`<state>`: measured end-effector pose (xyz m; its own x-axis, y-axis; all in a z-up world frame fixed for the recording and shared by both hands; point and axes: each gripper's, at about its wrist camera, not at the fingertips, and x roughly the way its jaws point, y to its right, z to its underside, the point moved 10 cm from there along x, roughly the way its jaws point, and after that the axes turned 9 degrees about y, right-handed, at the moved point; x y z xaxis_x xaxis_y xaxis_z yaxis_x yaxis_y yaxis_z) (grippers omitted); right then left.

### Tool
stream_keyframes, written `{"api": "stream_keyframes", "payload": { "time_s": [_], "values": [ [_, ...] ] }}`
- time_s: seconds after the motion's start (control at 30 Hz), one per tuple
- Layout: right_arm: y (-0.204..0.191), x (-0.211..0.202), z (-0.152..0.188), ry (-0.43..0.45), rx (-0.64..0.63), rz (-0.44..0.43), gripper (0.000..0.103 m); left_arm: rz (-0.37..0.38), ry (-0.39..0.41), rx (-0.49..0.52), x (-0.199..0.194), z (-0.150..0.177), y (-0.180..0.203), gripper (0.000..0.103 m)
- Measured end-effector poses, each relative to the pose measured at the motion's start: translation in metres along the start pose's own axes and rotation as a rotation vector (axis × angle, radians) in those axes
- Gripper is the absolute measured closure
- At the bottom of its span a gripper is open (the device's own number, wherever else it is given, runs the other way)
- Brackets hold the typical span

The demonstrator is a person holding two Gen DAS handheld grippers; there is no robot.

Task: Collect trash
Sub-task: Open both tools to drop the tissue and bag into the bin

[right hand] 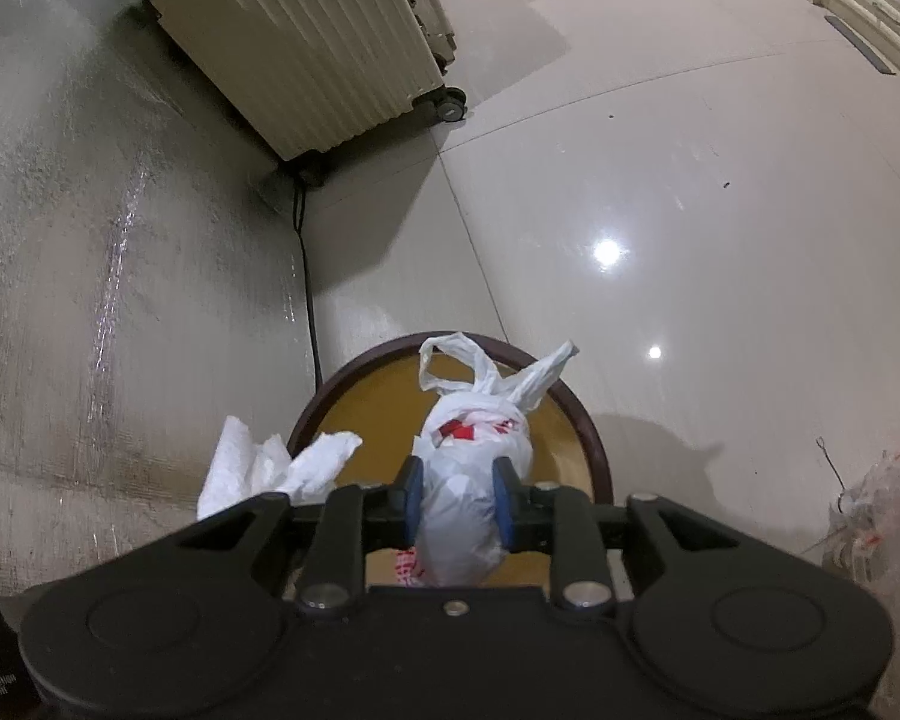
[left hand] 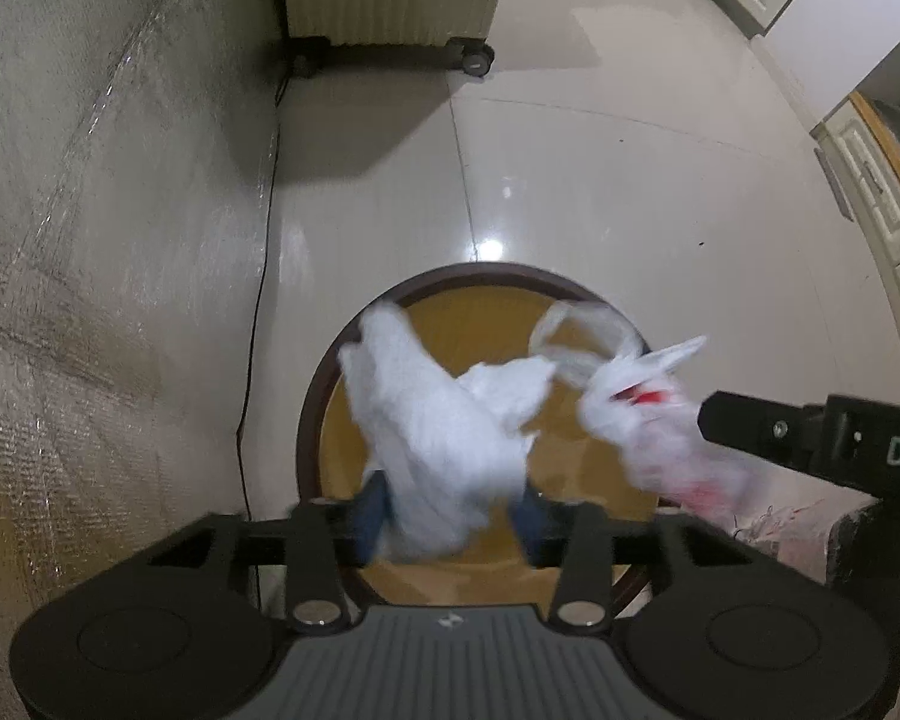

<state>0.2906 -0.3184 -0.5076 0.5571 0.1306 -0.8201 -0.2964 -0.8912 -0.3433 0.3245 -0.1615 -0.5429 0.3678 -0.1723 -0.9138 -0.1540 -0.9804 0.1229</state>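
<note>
At lower centre of the left wrist view, the left gripper point(left hand: 453, 510) is closed on a crumpled white tissue point(left hand: 438, 426), its blue pads pinching only the lower folds while the rest flares up over the round desk point(left hand: 330, 372). That hold looks shallow to me: the paper is soft and blurred, and a quick swing could tear it or let it slide out onto the floor point(left hand: 570, 180).

To the right in the same view, a knotted bag point(left hand: 642, 414) sits at the tip of the right gripper. In the right wrist view, the right gripper point(right hand: 456, 501) is clamped around the bag's middle, above the desk rim, the tied handles poking up. The film is slick and bulging, so too hard a squeeze may split it, or the bag may creep forward out of the pads. The tissue hangs just beside the bag, so the two loads could snag.
</note>
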Motion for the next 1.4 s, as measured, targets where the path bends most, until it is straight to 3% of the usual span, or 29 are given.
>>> {"api": "stream_keyframes", "payload": {
  "time_s": [0.13,0.23,0.7,1.0,1.13,1.4],
  "values": [
    [-0.002,0.001,0.003,-0.023,-0.024,-0.009,0.049,-0.027,-0.036,0.02,0.004,0.011,-0.004,0.037],
    [-0.003,0.002,0.01,-0.05,-0.064,-0.008,0.039,-0.032,-0.061,0.029,0.005,0.018,-0.005,0.031],
    [0.014,-0.012,0.018,-0.074,-0.104,0.043,0.025,-0.071,-0.078,0.027,-0.012,0.028,-0.014,0.024],
    [0.023,-0.029,0.03,-0.079,-0.145,0.087,0.01,-0.112,-0.055,0.019,-0.04,0.027,-0.027,0.001],
    [0.026,-0.038,0.032,-0.055,-0.18,0.119,0.0,-0.131,-0.051,0.019,-0.055,0.029,-0.032,0.0],
    [0.026,-0.059,0.033,-0.033,-0.23,0.147,0.0,-0.134,-0.019,0.018,-0.084,0.033,-0.035,0.0]
  ]
}}
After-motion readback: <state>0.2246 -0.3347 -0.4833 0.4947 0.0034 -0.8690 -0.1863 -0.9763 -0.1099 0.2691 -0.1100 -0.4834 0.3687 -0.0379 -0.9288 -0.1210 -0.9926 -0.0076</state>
